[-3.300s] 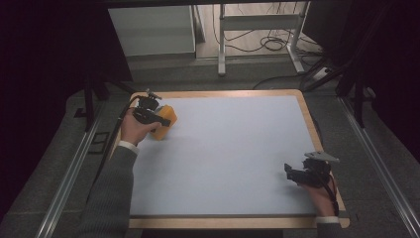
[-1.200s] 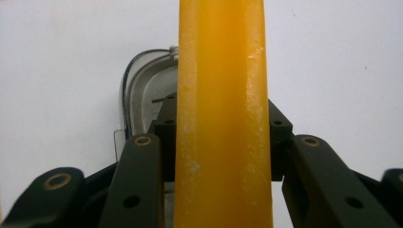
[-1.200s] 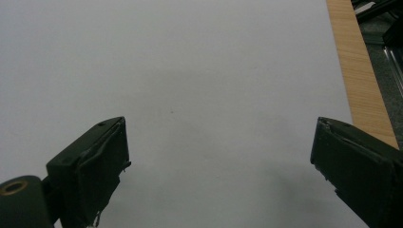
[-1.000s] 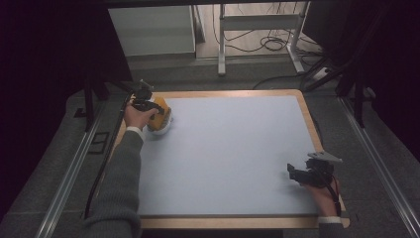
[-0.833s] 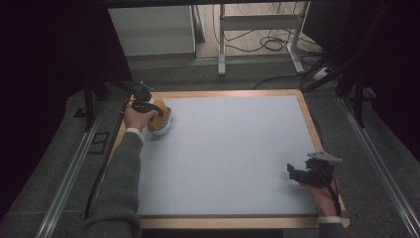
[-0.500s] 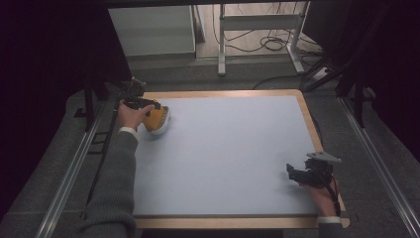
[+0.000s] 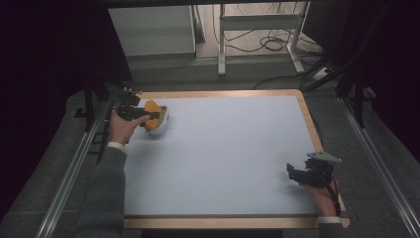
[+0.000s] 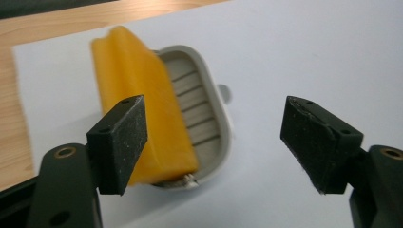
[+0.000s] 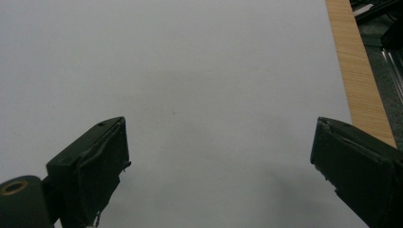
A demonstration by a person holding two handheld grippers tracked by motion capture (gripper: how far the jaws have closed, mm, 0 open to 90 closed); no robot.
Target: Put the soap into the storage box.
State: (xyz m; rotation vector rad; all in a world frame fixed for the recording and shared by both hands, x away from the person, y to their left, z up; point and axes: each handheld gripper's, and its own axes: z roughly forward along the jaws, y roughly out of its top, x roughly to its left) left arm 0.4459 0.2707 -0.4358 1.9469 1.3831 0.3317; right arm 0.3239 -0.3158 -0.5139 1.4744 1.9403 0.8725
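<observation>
At the far left corner of the desk, an orange sponge leans on edge in a shallow white ribbed dish, which sits on the pale blue mat near the wooden rim. A second ago the left gripper was shut on the sponge; its jaws have just been opening and now stand wide with nothing pressed between them, the sponge lying beyond the left-hand pad and free of it. In the high view the left gripper has drawn back toward the desk's left edge since then, and the sponge stays in the dish. The right gripper rests near the right edge, close to the near right corner, where it was before. Its jaws are spread wide over bare mat, holding nothing.
</observation>
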